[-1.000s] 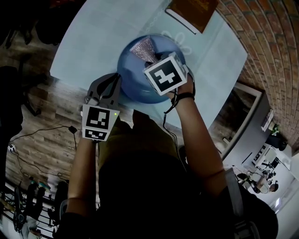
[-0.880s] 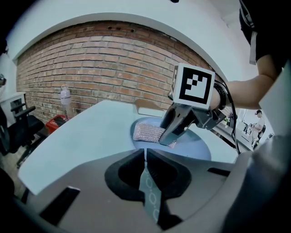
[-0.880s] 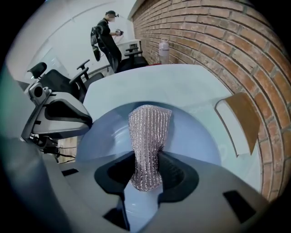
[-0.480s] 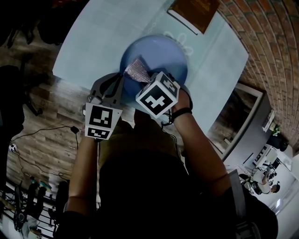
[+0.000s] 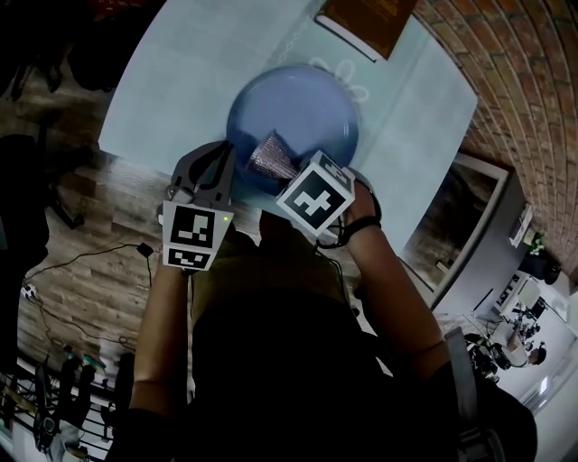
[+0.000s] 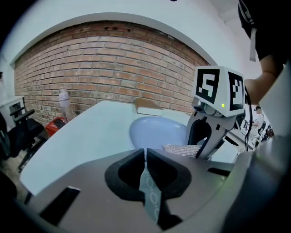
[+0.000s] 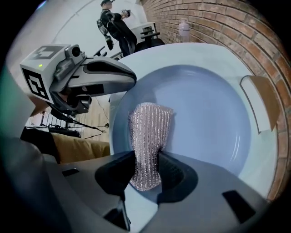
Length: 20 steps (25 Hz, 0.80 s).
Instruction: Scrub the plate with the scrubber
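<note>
A round blue plate [image 5: 302,113] [image 6: 157,129] [image 7: 204,118] lies on the pale blue table [image 5: 181,81]. My right gripper [image 5: 287,171] [image 7: 146,158] [image 6: 202,143] points steeply down over the plate's near part and is shut on a silvery mesh scrubber [image 5: 271,155] [image 7: 148,132] [image 6: 182,149]. The scrubber's free end rests on the plate's inner surface. My left gripper [image 5: 226,155] [image 6: 145,152] [image 7: 129,78] sits at the plate's near left rim, jaws closed and seemingly pinching the rim. The rim at the tips is hidden in the left gripper view.
A brown board [image 5: 370,23] [image 6: 148,108] [image 7: 261,104] lies on the table beyond the plate. A brick wall [image 5: 515,99] runs along the right, with a bottle [image 6: 63,102] [image 7: 183,27] by it. The table's near edge meets wooden floor [image 5: 99,207]. A person [image 7: 111,20] stands in the background.
My right gripper has dragged the scrubber from the plate's far side across it to the near part, rolling a little. The left gripper and the plate have stayed put.
</note>
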Each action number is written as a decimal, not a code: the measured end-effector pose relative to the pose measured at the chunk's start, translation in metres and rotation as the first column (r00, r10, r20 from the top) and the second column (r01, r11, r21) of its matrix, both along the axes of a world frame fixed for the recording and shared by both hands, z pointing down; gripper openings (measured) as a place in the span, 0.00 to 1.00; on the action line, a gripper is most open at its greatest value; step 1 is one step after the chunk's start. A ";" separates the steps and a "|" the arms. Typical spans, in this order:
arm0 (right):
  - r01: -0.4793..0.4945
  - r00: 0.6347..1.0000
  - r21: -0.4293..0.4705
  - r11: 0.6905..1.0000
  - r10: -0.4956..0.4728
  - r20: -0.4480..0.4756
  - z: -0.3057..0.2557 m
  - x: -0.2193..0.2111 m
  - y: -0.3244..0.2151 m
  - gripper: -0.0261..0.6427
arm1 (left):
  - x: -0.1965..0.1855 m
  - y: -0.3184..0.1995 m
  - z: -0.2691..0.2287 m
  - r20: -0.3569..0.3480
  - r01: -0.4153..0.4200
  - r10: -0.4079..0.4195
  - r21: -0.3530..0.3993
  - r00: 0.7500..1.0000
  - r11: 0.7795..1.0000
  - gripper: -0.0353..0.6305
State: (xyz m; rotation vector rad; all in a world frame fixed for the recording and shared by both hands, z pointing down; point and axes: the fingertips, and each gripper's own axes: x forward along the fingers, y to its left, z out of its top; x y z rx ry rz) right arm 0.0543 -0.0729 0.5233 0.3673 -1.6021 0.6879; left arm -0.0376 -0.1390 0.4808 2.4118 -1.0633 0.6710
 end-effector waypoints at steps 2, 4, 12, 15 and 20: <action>-0.006 0.999 -0.017 1.000 0.005 -0.035 0.001 0.013 0.000 0.29 | 0.001 0.000 0.000 -0.002 0.001 -0.001 -0.003 1.000 1.000 0.11; -0.025 0.997 -0.032 0.999 0.022 -0.074 0.002 0.028 -0.003 0.29 | 0.002 -0.001 0.001 -0.003 0.003 -0.003 -0.006 1.000 1.000 0.11; -0.067 0.972 0.050 0.996 0.077 -0.223 0.004 0.073 -0.036 0.29 | 0.001 -0.001 0.000 -0.015 0.003 -0.003 -0.010 1.000 1.000 0.11; -0.073 0.962 0.086 0.994 0.093 -0.256 0.007 0.080 -0.053 0.29 | 0.001 -0.002 0.001 -0.017 0.004 -0.005 -0.013 1.000 1.000 0.11; -0.088 0.964 0.153 0.984 0.122 -0.235 0.005 0.083 -0.088 0.29 | 0.001 -0.003 0.001 -0.015 -0.011 0.011 -0.012 1.000 1.000 0.11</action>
